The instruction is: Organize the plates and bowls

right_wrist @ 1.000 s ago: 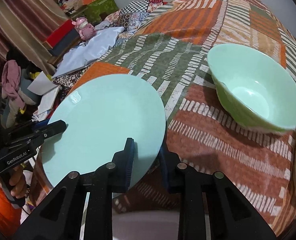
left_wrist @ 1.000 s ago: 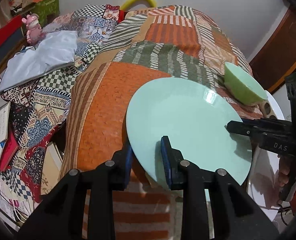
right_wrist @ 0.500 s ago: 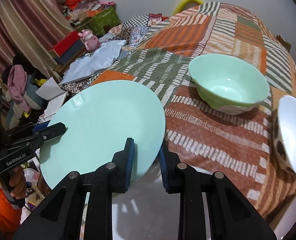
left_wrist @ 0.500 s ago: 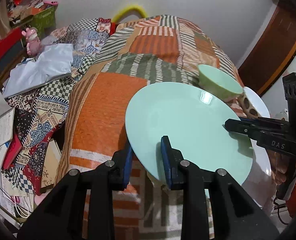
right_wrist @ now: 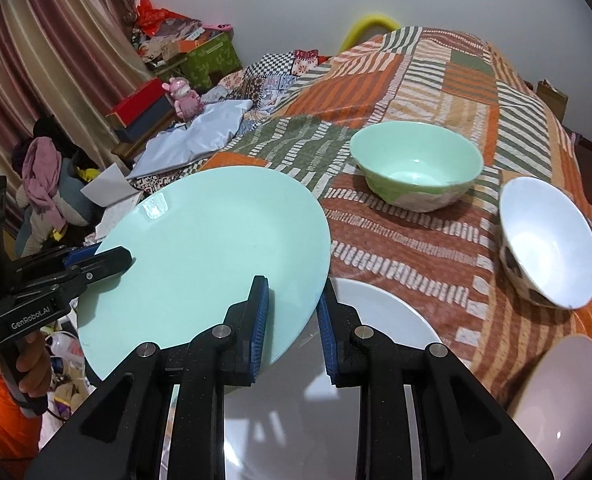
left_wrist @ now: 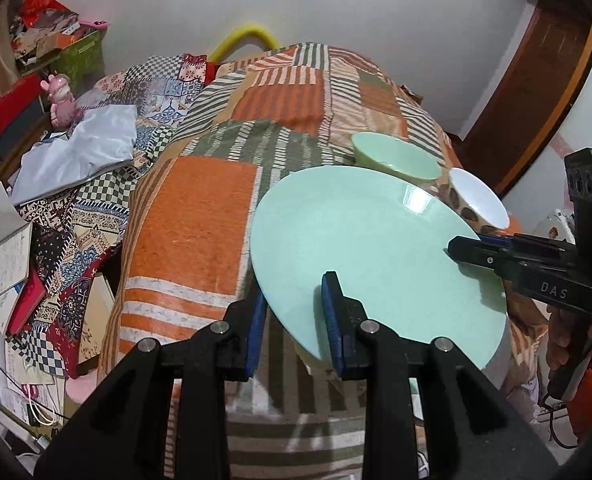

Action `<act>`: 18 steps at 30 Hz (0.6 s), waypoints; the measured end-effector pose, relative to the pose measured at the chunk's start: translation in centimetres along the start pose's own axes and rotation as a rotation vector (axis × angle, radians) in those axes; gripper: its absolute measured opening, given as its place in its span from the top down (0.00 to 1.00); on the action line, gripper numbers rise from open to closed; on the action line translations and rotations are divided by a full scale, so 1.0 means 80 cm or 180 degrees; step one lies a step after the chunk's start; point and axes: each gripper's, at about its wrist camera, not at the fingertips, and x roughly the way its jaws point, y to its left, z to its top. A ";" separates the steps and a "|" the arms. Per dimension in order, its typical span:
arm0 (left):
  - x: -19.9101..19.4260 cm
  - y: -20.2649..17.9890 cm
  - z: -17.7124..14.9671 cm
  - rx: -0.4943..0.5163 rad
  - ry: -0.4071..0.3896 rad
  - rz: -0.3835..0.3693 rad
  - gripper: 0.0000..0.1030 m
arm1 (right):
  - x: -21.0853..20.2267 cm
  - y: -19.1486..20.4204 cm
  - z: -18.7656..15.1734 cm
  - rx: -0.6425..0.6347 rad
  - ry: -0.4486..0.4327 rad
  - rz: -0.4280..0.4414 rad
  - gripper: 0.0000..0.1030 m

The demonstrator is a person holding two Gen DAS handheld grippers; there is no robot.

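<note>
A mint green plate (left_wrist: 376, 252) is held in the air over the near edge of the bed, tilted. My left gripper (left_wrist: 293, 312) is shut on its left rim and my right gripper (right_wrist: 291, 316) is shut on its right rim. The plate also shows in the right wrist view (right_wrist: 207, 256). Below it lies a white plate (right_wrist: 376, 320). A green bowl (right_wrist: 416, 164) sits upright on the patchwork bedspread (right_wrist: 416, 80). A white bowl with brown spots (right_wrist: 548, 240) lies tilted to its right. Another white dish (right_wrist: 560, 396) sits at the lower right.
Left of the bed lie a grey-blue cloth (left_wrist: 75, 156), a pink toy (left_wrist: 61, 98), papers and boxes. A yellow foam loop (left_wrist: 241, 38) stands at the far end. A wooden door frame (left_wrist: 528, 100) is on the right.
Both grippers have lifted the green plate up and back toward the bed's near edge. The green bowl now looks farther off, and the white spotted bowl and white plate have come into view.
</note>
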 end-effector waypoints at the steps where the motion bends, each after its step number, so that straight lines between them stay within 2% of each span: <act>1: -0.002 -0.003 -0.001 0.0010 -0.0008 0.0000 0.74 | -0.004 -0.001 -0.003 0.0003 -0.0018 -0.0001 0.79; 9: -0.018 -0.028 -0.010 0.0082 -0.0055 -0.0018 0.74 | -0.027 -0.009 -0.023 0.0100 -0.0103 0.0004 0.79; 18: -0.018 -0.052 -0.034 0.0116 0.0021 -0.0069 0.74 | -0.040 -0.024 -0.054 0.0213 -0.0095 -0.0007 0.79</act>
